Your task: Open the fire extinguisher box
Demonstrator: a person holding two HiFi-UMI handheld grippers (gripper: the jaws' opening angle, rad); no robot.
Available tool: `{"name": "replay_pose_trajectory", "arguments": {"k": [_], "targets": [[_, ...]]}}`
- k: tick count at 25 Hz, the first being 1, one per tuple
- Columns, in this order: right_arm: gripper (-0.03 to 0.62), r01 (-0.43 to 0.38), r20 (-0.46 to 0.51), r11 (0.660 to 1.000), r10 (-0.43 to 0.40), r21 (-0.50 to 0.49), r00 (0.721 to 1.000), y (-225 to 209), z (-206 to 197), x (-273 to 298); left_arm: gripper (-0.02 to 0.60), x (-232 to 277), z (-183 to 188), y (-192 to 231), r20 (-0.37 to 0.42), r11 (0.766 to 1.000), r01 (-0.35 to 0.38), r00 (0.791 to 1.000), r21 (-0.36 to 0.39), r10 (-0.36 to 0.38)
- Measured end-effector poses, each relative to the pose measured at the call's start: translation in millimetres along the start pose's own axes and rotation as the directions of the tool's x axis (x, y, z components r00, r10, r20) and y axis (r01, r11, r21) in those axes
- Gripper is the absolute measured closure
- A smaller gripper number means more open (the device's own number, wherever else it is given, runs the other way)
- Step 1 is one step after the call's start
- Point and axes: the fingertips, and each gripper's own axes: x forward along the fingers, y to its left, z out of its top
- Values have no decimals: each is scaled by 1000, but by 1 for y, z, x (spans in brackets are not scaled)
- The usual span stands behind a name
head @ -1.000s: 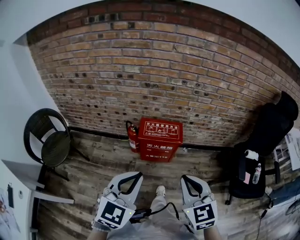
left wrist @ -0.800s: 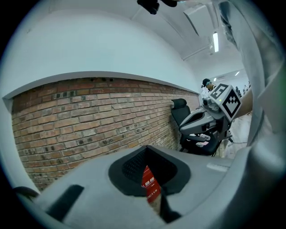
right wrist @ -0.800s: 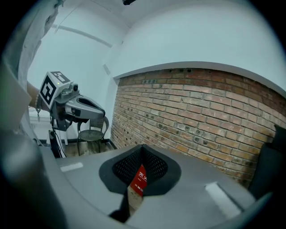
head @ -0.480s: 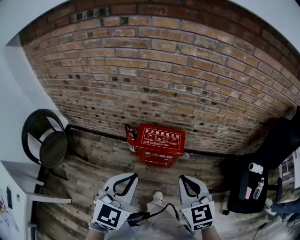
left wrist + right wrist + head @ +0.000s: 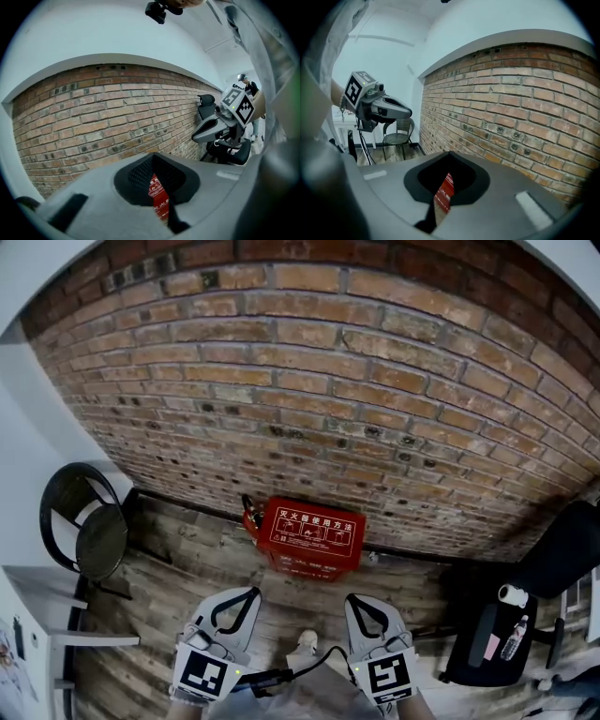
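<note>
The red fire extinguisher box (image 5: 312, 535) stands closed on the wood floor against the brick wall, white print on its lid. A red extinguisher (image 5: 249, 517) leans at its left side. My left gripper (image 5: 246, 597) and right gripper (image 5: 354, 602) hover side by side short of the box, both shut and holding nothing. In the left gripper view the left gripper (image 5: 153, 157) has its jaws together, and the box (image 5: 158, 199) shows through the slit. In the right gripper view the right gripper (image 5: 449, 154) frames the box (image 5: 444, 191) the same way.
A black round chair (image 5: 86, 531) stands at the left by the wall. A black office chair (image 5: 525, 615) with a bottle on it is at the right. A white cabinet corner (image 5: 42, 615) sits lower left. A person's shoe (image 5: 305, 643) is between the grippers.
The view has moved closer to the brick wall, which now fills more of the frame. The box sits slightly lower and both grippers sit lower in the frame, still shut.
</note>
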Motion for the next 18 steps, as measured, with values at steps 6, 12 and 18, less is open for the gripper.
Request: {"name": "replay_pose_trajectory", "arguments": {"k": [6, 12, 18], "targets": [[586, 1, 9, 1000, -1, 26, 1000, -25, -6, 9, 583, 24, 2, -2, -26, 1000, 4, 1000, 4, -3], [586, 3, 2, 999, -3, 35, 1000, -27, -15, 14, 583, 36, 1, -5, -26, 1000, 24, 999, -1, -24], [586, 44, -11, 997, -43, 62, 999, -36, -28, 16, 583, 54, -9, -8, -54, 999, 54, 997, -7, -54]]}}
